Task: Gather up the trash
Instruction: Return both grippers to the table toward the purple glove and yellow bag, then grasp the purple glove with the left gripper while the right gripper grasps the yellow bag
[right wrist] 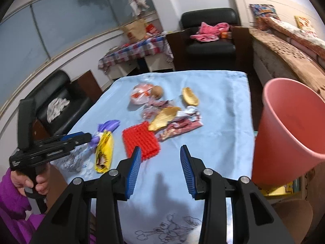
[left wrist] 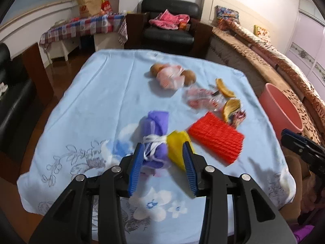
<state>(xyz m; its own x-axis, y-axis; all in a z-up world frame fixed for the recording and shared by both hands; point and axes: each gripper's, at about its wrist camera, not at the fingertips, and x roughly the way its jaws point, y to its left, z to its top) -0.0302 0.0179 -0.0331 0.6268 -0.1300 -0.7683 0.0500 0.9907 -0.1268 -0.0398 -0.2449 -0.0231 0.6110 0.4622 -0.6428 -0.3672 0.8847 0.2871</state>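
Trash lies on a table with a light blue cloth [left wrist: 81,105]. My left gripper [left wrist: 164,152] is open, its jaws on either side of a purple bag [left wrist: 156,126] tied with white string and a yellow wrapper [left wrist: 177,146]. A red foam net [left wrist: 216,137], orange peels [left wrist: 231,106], crumpled wrappers [left wrist: 201,99] and a white-and-red plastic bag with round brown fruits [left wrist: 172,76] lie farther back. My right gripper [right wrist: 160,154] is open and empty above the cloth, just in front of the red net [right wrist: 141,140]. A pink bin [right wrist: 288,130] stands at the table's right edge.
A black armchair [left wrist: 168,24] with pink clothing stands behind the table. A side table with a checked cloth [left wrist: 81,28] is at back left. A bed with a brown cover [left wrist: 274,61] runs along the right. A black sofa [left wrist: 12,93] is at left.
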